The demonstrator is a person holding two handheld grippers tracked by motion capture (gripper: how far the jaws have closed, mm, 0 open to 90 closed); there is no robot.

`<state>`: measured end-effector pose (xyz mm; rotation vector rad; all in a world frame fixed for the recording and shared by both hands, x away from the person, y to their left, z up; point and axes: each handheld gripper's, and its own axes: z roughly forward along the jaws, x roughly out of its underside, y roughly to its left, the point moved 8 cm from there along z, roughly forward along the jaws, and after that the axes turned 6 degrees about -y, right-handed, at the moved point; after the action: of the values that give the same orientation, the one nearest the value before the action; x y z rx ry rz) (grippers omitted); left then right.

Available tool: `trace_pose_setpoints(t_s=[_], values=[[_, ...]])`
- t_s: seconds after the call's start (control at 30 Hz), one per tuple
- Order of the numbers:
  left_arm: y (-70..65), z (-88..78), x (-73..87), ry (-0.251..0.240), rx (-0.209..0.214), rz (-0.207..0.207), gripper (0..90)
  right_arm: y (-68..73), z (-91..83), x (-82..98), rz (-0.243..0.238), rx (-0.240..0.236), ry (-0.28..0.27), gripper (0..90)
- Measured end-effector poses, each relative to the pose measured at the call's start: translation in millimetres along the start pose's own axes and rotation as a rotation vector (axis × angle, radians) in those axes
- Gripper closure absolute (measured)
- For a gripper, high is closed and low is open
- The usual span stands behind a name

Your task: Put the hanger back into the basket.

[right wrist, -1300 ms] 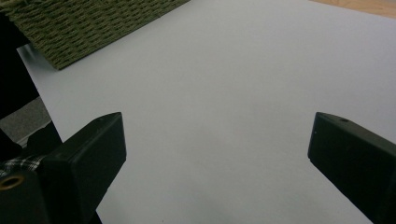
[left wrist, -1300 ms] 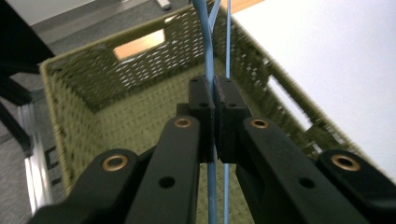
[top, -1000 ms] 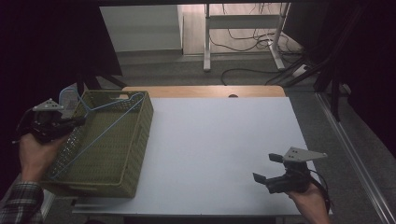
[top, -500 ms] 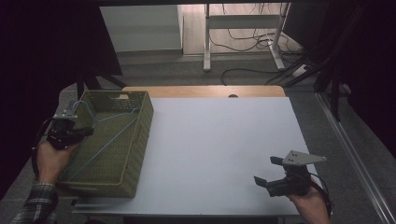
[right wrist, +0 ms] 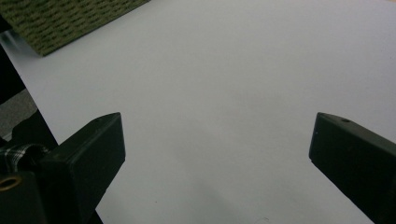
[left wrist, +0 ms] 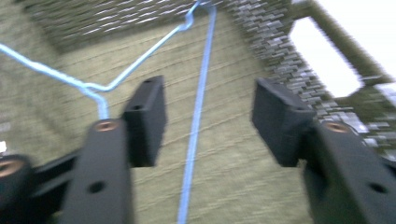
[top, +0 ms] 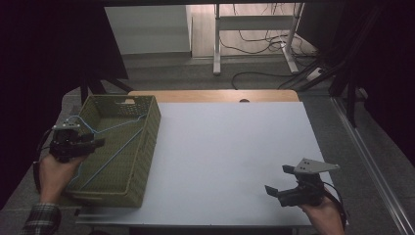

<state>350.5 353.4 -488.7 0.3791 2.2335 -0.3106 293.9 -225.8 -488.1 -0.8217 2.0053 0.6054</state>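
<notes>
**Now: hanger lies ahead of the open left jaws, long bar running away from them**

Your left gripper (top: 95, 143) hovers at the near-left rim of the green woven basket (top: 147, 147), its jaws having just been opening; they now stand apart with nothing pressed between the pads. Directly ahead of and below it, the blue wire hanger (left wrist: 196, 126) rests on the basket floor. Seen along the jaws, its long straight bar passes through the gap between them without touching either pad and runs away toward the far wall; the bent hook section lies just to the left-hand jaw's side. Your right gripper (top: 281, 193) rests well apart over the bare white table (top: 235, 147), jaws wide and empty. Judged from this layout, your left hand is much the nearer, and any re-grip would call for closing across the bar, not along it.
</notes>
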Motion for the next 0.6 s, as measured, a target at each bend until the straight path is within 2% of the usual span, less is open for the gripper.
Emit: trace_pose_setpoints(t_s=[0.03,0.07,0.1,0.13,0.17,0.2,0.3,0.33,0.37,0.4,0.43,0.5,0.53,0.57,0.6], values=[[-7.3,-1.7,-1.1,-0.015,0.030,-0.002,38.3,0.2,-0.4,-0.4,0.004,0.003,0.000,2.2],[-21.9,-5.5,-2.8,-0.048,0.072,0.002,36.3,0.5,-0.8,-0.9,0.009,0.004,-0.002,1.7],[-21.9,-5.5,-2.8,-0.048,0.072,0.002,33.2,0.3,-1.2,-1.5,0.014,0.010,-0.005,1.3],[-36.5,-9.7,-4.7,-0.083,0.117,0.009,29.5,0.2,-1.7,-1.9,0.017,0.012,-0.006,1.3],[-36.5,-9.7,-4.7,-0.083,0.117,0.009,26.5,0.2,-1.7,-1.9,0.017,0.012,-0.006,1.3],[-51.4,-14.0,-5.7,-0.118,0.156,0.025,24.4,0.3,-2.2,-2.0,0.018,0.013,-0.003,1.2],[-65.2,-18.2,-5.4,-0.132,0.174,0.050,20.3,0.6,-2.2,-1.7,0.017,0.017,0.001,1.1],[-78.7,-21.9,-4.5,-0.144,0.198,0.073,17.1,1.4,-2.2,-1.2,0.021,0.016,0.001,1.0],[-78.7,-21.9,-4.5,-0.144,0.198,0.073,15.6,1.7,-2.3,-1.0,0.021,0.015,0.001,0.9],[-91.6,-25.1,-2.9,-0.157,0.227,0.083,14.6,2.0,-2.3,-0.8,0.023,0.014,0.003,0.8],[-97.9,-26.6,-1.6,-0.160,0.244,0.087,13.3,2.2,-2.6,-0.7,0.024,0.014,0.003,0.7],[-109.4,-29.8,1.2,-0.175,0.274,0.090,12.3,2.6,-3.3,-0.7,0.033,0.010,0.000,0.6],[-109.4,-29.8,1.2,-0.175,0.274,0.090,11.5,2.6,-3.3,-0.7,0.033,0.010,0.000,0.6],[-121.7,-32.4,5.7,-0.185,0.317,0.091,10.2,2.3,-3.6,-0.5,0.037,0.009,-0.002,0.6],[-127.4,-33.1,8.5,-0.186,0.332,0.092,9.8,2.1,-3.7,-0.2,0.039,0.008,-0.002,0.6]])
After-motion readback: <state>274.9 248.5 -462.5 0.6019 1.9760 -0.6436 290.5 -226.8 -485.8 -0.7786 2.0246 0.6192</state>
